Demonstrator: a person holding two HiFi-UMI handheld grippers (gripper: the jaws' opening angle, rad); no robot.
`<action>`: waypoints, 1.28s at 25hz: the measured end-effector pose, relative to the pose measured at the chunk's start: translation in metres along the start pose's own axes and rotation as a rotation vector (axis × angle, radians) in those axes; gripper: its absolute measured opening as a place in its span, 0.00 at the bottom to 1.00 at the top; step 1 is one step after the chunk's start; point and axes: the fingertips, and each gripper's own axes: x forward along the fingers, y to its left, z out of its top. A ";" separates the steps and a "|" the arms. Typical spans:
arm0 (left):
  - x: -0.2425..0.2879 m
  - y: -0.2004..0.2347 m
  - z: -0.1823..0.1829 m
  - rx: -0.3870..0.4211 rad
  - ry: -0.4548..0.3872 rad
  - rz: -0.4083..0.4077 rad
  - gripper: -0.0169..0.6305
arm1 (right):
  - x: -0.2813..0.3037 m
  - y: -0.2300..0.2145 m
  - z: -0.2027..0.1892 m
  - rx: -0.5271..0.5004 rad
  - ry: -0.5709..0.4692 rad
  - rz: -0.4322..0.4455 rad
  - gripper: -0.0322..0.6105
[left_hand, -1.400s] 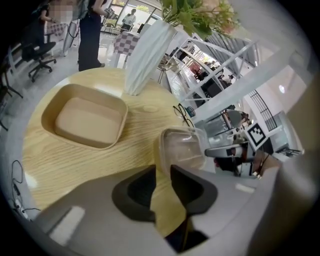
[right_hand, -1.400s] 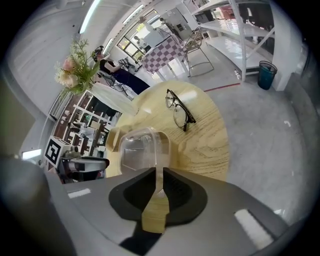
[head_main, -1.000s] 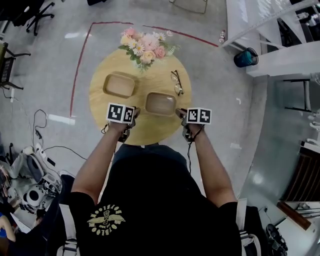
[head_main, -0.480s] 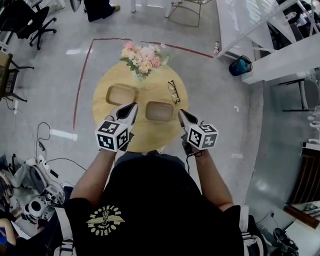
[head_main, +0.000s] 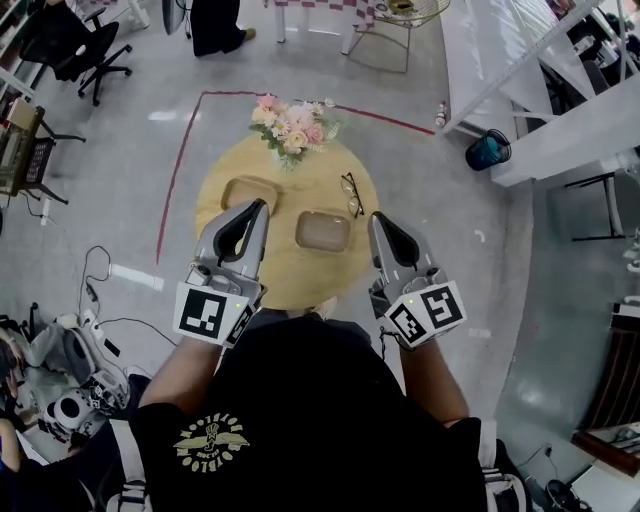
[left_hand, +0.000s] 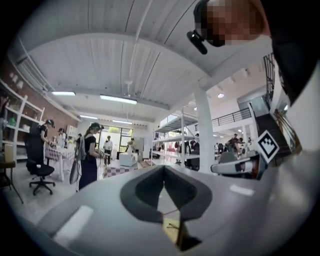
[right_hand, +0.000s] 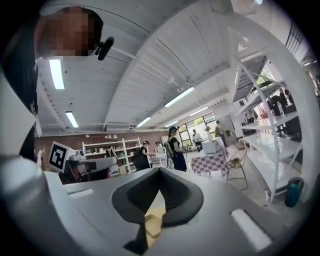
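Both grippers are held up high, close to the head camera and well above a round wooden table (head_main: 290, 282). My left gripper (head_main: 258, 206) is shut and holds nothing; from this angle its tip overlaps the left wooden tray (head_main: 243, 190). Shut and empty too, my right gripper (head_main: 377, 219) is seen just right of the second wooden tray (head_main: 323, 230). The left gripper view looks level across the hall past its closed jaws (left_hand: 163, 167). The right gripper view does the same (right_hand: 160, 170). Each shows the other gripper's marker cube.
A bouquet of flowers (head_main: 292, 122) stands at the table's far edge, and black glasses (head_main: 351, 193) lie at its right. Red tape (head_main: 178, 165) lines the floor. A teal bin (head_main: 487, 150), white shelving, an office chair (head_main: 85, 60) and floor cables surround the table.
Both grippers rose from the table's near edge up toward the head. The gripper views swung from looking down at the table to looking level across the hall.
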 end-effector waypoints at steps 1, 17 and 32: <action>-0.006 -0.002 0.013 0.023 -0.031 0.010 0.03 | -0.002 0.006 0.013 -0.020 -0.030 0.016 0.05; -0.052 -0.003 0.028 0.034 -0.021 0.029 0.03 | -0.028 0.054 0.029 -0.122 -0.113 0.081 0.05; -0.116 0.097 0.015 -0.029 -0.028 -0.135 0.03 | 0.018 0.173 0.011 -0.074 -0.079 -0.081 0.05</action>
